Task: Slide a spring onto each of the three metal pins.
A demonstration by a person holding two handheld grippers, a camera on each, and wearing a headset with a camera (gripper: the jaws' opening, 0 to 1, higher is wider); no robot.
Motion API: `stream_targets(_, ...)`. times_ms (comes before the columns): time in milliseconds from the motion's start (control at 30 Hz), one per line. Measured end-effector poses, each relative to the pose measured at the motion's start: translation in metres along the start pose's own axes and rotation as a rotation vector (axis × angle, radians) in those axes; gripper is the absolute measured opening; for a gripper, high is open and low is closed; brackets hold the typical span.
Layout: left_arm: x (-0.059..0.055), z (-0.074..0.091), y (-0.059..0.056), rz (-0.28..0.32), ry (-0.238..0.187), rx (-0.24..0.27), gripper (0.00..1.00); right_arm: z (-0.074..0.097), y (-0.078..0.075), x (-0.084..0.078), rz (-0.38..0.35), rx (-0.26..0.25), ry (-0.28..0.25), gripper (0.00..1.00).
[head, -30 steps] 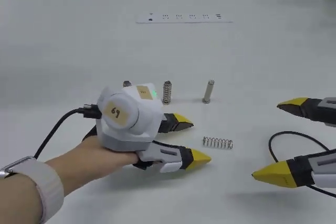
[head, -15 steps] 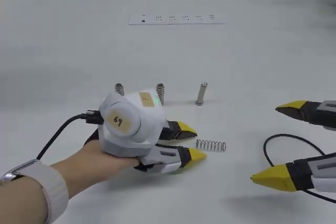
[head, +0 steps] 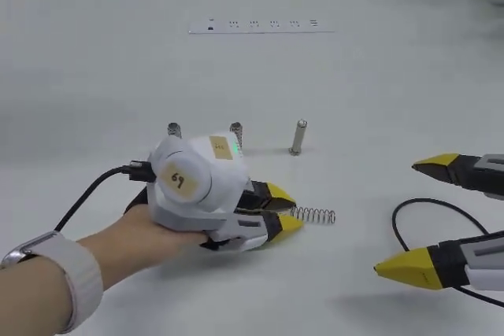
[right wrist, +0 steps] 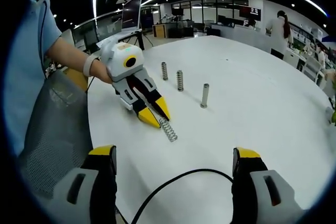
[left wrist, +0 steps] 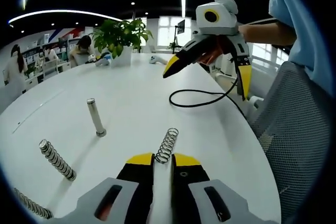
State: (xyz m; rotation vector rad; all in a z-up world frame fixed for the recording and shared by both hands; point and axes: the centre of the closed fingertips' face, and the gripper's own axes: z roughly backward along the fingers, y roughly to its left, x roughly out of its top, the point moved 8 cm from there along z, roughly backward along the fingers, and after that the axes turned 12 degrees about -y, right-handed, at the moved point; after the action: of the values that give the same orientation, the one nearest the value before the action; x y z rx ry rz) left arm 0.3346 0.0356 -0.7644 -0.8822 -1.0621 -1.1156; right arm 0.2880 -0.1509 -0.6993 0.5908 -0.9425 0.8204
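The left hand-held gripper (head: 285,208) is working with its jaws drawn in to a narrow gap. It appears to be pinching the near end of the loose spring (head: 315,215) between its yellow tips. The rest of that spring is lying flat on the worktop (head: 354,84), pointing towards the right hand-held gripper (head: 396,216). The right hand-held gripper is hovering well apart with its jaws spread wide and gripping nothing, and a black cable (right wrist: 194,171) is looping between them.

Beyond the loose spring, the bare pin (head: 298,138) is standing upright. In a row with it are standing the first loaded pin (right wrist: 164,71) and the second loaded pin (right wrist: 180,80), each wearing a spring.

Handling: the loose spring is judged light and soft. It is likely to roll, to bend under a hard squeeze, or to flick out of the tips. Grip it across the coils close to one end with light pressure, leaving the far end open to pass over the pin top. The bare pin is stiff but free-standing on a small foot, so a sideways push is likely to tip it.

Count: three pins and three springs. Two springs are seated, one is loose, and one pin is bare.
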Motion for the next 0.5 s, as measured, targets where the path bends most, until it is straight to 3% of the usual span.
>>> stream_targets(500,0.0025,-0.0003,-0.0025,-0.03,0.014,-0.02,0.03,-0.0001,0.0048,-0.0032,-0.007,0.006,0.004,0.89)
